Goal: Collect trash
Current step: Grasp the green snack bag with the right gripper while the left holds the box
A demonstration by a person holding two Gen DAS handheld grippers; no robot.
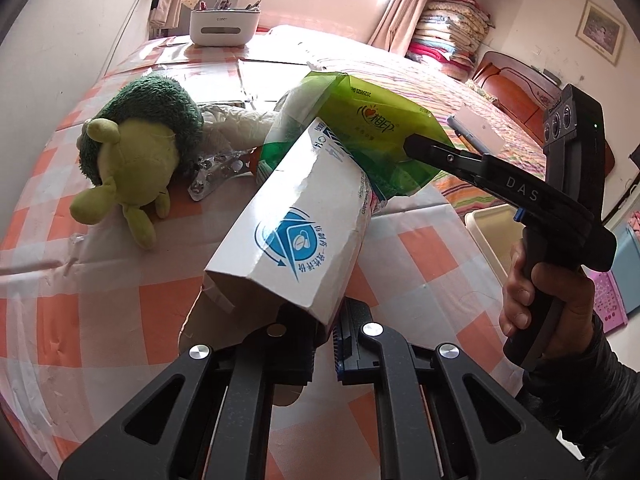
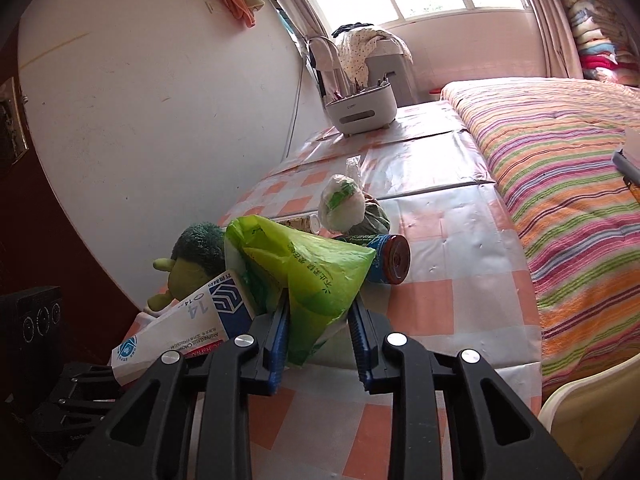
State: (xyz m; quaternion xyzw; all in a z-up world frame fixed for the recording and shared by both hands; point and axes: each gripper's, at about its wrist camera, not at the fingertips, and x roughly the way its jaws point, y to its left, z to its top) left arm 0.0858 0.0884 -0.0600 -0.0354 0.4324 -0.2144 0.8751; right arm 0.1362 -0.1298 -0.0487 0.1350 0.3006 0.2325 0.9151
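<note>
Left gripper: closed on the near end of the box, a white carton with blue print. Box long axis runs away from the gripper, far end tilted up and poking into the mouth of the green bag.

Right gripper: jaws part-closed around the lower tail of the bag, pads against the plastic on both sides; reads as a hold. Bag hangs off the table, mouth turned toward the box.

Relative to the bag: box enters from the left-gripper side; turtle toy sits beyond the box, on the table. Behind the bag, still on the table: can on its side, wrapped wad, small cup.

Judgement: step in hand is feeding the box into the bag. Box axis is roughly lined up with the mouth, so the left gripper should push along that axis. Risk: the box corner snags the bag rim.
</note>
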